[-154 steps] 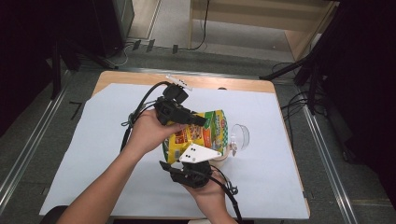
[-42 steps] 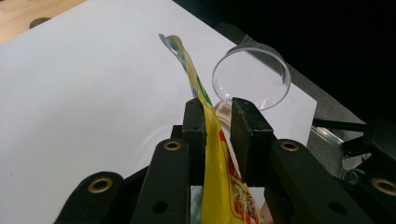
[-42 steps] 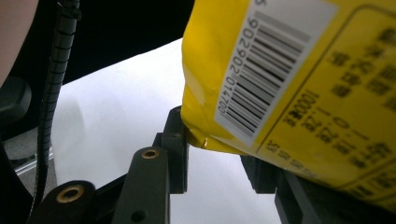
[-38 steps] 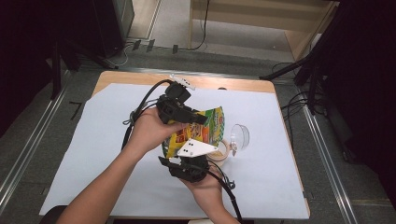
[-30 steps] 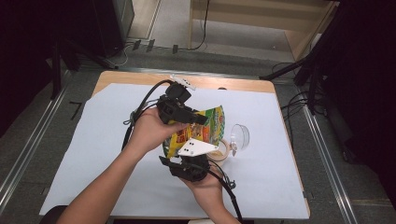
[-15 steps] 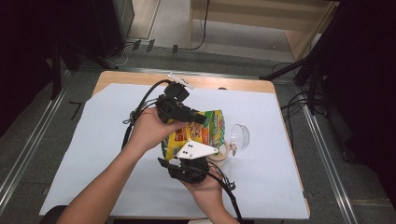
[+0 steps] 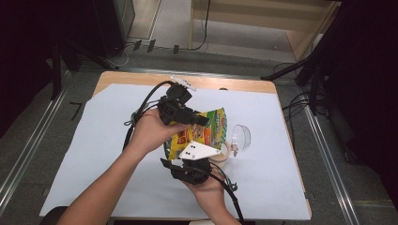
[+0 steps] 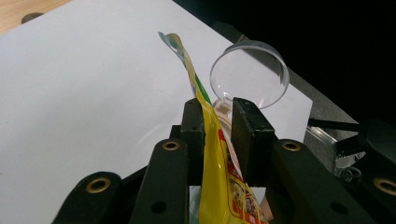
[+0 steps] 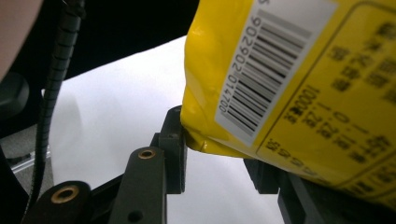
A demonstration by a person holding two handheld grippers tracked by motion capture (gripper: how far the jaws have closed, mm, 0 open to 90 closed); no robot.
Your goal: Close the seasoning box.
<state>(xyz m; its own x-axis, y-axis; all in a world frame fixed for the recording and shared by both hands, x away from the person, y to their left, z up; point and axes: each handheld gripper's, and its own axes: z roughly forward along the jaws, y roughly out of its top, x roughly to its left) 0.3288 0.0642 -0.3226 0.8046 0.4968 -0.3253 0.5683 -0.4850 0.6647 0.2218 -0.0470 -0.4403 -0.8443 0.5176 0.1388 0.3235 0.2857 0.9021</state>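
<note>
Two hand-held grippers meet over the middle of a wooden tabletop (image 7: 244,85) that is almost wholly covered by a white sheet (image 7: 94,150). Between them hangs a yellow snack packet (image 7: 206,131), printed in green and red, held up off the sheet and tilted. The left gripper (image 7: 180,112) comes in from the left above the packet; in the left gripper view its jaws stand either side of the packet's thin top edge (image 8: 210,154), one pad flat against it and the other close beside it, so the film is pinched between them. The right gripper (image 7: 190,168) sits nearer the person, under the packet, with its grey three-cornered plate on top; in the right gripper view its jaws flank the packet's lower corner (image 9: 205,135), close to the barcode label (image 9: 261,70), and the packet's bulk hides whether the far pad presses on it. Just right of the packet, a clear round cup (image 7: 241,137) lies on its side on the sheet, its open mouth facing the grippers.
</note>
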